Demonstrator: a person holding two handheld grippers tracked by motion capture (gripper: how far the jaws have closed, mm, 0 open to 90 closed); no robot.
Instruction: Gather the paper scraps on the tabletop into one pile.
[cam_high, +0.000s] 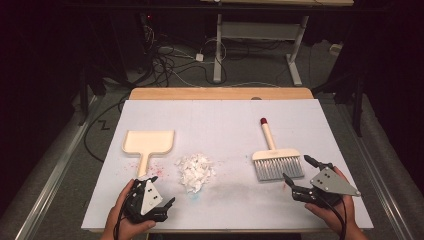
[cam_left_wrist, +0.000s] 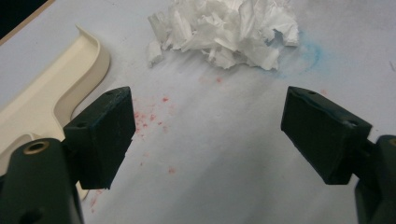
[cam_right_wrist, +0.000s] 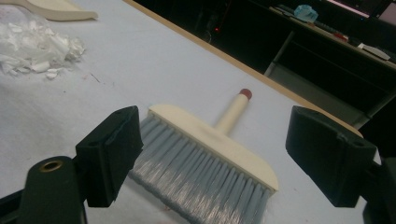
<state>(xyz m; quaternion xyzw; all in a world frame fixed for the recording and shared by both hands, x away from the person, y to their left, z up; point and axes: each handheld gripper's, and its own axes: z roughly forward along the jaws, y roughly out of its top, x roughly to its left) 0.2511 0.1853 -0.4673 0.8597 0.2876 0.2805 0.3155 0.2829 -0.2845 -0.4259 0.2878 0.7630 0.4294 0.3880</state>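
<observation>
Currently the right gripper (cam_high: 299, 174), fingers wide and empty, sits just behind the brush (cam_high: 276, 162) bristles; brush handle runs away toward the counter's (cam_high: 225, 107) far edge. Left gripper (cam_high: 152, 192), fingers wide, empty, near the dustpan (cam_high: 148, 142) handle; paper scraps (cam_high: 196, 171) lie between.

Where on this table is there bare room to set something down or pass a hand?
Bare: the far strip beyond the dustpan and brush, the gap between the paper scraps and the brush, and the near edge between the left tool and right tool. Crowded: between the dustpan handle and the scraps.
</observation>
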